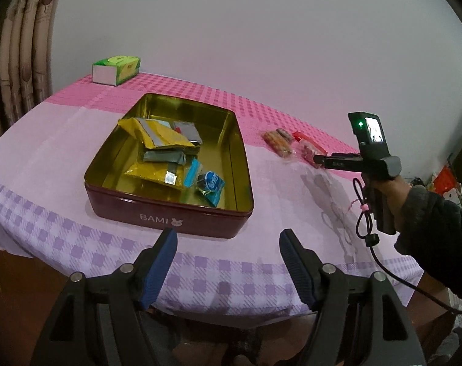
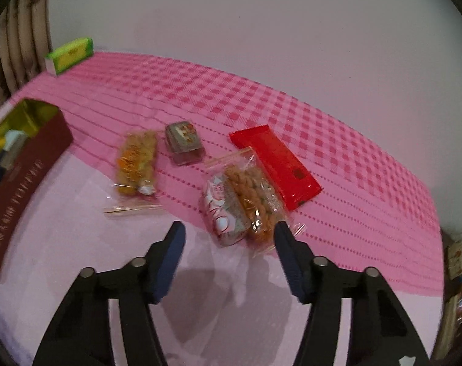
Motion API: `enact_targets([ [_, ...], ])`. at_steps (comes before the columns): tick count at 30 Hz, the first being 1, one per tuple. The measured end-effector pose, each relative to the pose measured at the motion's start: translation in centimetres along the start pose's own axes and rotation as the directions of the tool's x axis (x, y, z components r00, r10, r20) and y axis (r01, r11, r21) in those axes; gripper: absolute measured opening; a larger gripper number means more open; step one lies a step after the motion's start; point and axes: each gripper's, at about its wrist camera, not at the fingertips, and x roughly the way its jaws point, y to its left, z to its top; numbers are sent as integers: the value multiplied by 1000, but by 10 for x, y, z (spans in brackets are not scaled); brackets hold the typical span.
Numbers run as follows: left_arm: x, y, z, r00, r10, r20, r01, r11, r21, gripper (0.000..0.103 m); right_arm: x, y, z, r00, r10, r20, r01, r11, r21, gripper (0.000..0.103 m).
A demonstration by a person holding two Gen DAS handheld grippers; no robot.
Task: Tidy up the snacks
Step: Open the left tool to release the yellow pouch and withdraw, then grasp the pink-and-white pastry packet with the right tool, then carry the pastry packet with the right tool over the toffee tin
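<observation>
Pink-and-lilac checked tablecloth (image 2: 322,128), four loose snacks on it, right of maroon tin (image 1: 170,216) already holding packets. Right gripper (image 2: 228,235) open, empty, hovering just short of clear bag of peanuts (image 2: 246,204); bag directly ahead, slightly right of centre, long axis running near to far between the jaws. Red wrapper (image 2: 276,167) touching its right side. Left gripper (image 1: 228,244) open, empty, near tin's front wall, well away. Right hand nearer.

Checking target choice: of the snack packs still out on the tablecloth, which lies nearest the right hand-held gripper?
The clear bag of peanuts, just ahead of the right hand-held gripper; the others lie farther off.
</observation>
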Motion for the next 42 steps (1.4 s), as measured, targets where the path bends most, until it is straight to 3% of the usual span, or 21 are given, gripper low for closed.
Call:
enact_targets([
  [5,5,4,-2,1000,-4,-22,4,1000,-14,71,15,-1,0,1000,6,-15,-6,1000,-3,39],
  [7,6,7,-3,999,-5,-31,4,1000,-24,71,16,-1,3,1000,-5,-5,5,1000,3,23],
  [16,1,1,-4,1000,7,-17,-7,1000,-20,71,-4,2,-5,1000,-12,20,11,999,33,22],
  [27,-14,-2,-8,996,91,16,-91,995,-32,71,-72,-17,-21,991,-117,62,109,987,119,22],
  [35,-31,1,-5,989,136,64,-132,989,-59,71,-118,-21,-11,977,-192,96,175,972,158,22],
  [42,-37,-2,-5,985,151,84,-147,988,-55,71,-153,-10,6,966,-210,152,187,971,152,22],
])
